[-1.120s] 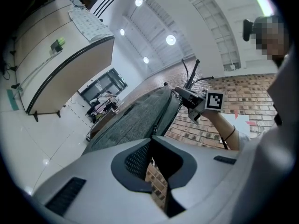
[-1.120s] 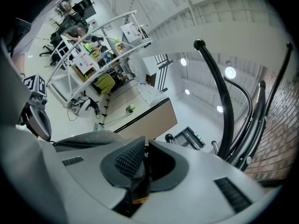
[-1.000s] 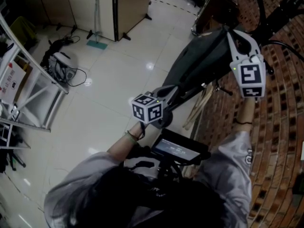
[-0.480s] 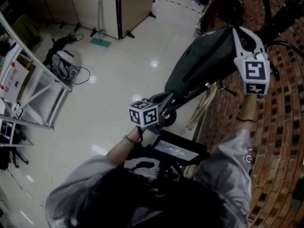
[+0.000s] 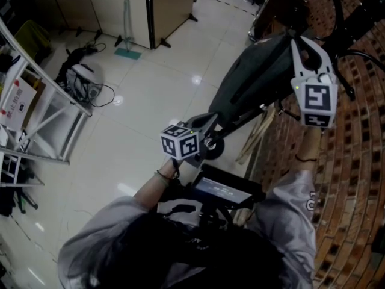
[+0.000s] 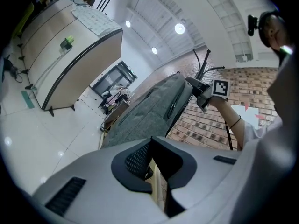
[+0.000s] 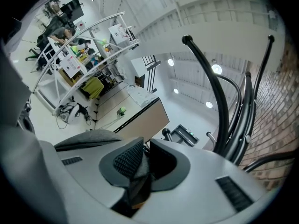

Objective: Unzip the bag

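Note:
A dark grey bag [image 5: 252, 83] hangs slantwise from a black rack by the brick wall. My left gripper [image 5: 207, 135] is shut on the bag's lower end; in the left gripper view its jaws [image 6: 150, 164] meet on a dark bit of it and the bag [image 6: 149, 111] runs away from them. My right gripper [image 5: 304, 46] is at the bag's upper end. In the right gripper view its jaws [image 7: 142, 164] have just been opening a little, with grey fabric [image 7: 88, 139] and a dark tab still pinched between the pads.
A brick wall [image 5: 355, 179] runs along the right. Black rack tubes [image 7: 219, 106] rise just past the right gripper. A wooden cabinet [image 5: 168, 5] stands at the back, a metal frame [image 5: 42, 119] at the left, and cables with a device [image 5: 81, 86] lie on the tiled floor.
My left gripper has sunk a little with the bag's lower end. The right gripper stays at the upper end, slightly rolled.

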The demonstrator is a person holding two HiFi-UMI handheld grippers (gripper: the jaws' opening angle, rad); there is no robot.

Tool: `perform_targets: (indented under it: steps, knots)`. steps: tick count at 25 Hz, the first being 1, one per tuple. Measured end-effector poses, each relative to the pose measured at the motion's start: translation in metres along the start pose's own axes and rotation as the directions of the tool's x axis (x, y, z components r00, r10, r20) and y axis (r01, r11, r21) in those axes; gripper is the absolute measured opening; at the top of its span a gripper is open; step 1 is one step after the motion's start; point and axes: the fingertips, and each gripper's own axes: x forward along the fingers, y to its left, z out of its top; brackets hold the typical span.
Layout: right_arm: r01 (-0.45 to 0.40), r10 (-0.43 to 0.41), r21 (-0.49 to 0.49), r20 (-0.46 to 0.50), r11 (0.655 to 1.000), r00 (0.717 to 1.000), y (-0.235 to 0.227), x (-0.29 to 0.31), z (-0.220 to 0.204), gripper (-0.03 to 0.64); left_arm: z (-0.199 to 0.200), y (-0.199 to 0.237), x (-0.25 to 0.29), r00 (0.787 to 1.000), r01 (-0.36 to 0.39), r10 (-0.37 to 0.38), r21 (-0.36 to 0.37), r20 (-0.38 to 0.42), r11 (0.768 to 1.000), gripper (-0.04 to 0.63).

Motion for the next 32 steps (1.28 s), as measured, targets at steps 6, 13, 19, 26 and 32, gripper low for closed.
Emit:
perform_targets:
  steps: [6,13,19,26,32]
  knots:
    - [-0.008,-0.007,0.159,0.093,0.987,0.996,0.010,-0.029,0.004,0.061,0.007,-0.002,-0.004,1.000,-0.008,0.008,0.023,0.006,1.000,0.007]
    - [0.012,-0.052,0.312,0.119,0.950,0.992,0.033,-0.079,-0.020,0.004,0.018,-0.005,-0.011,1.000,-0.020,0.019,0.058,0.011,0.998,0.006]
    - [0.010,-0.038,0.449,0.055,0.893,0.998,0.076,-0.101,-0.059,0.002,0.027,-0.020,-0.008,1.000,-0.008,0.007,0.106,0.010,0.994,0.006]
    - [-0.022,0.012,0.573,0.022,0.819,1.000,0.127,-0.119,-0.093,0.000,0.032,-0.035,-0.003,1.000,0.000,-0.001,0.142,0.008,0.990,0.006]
    - [-0.069,0.065,0.646,0.029,0.761,0.997,0.166,-0.122,-0.108,-0.002,0.033,-0.040,-0.001,1.000,-0.007,0.005,0.147,0.016,0.989,0.006]
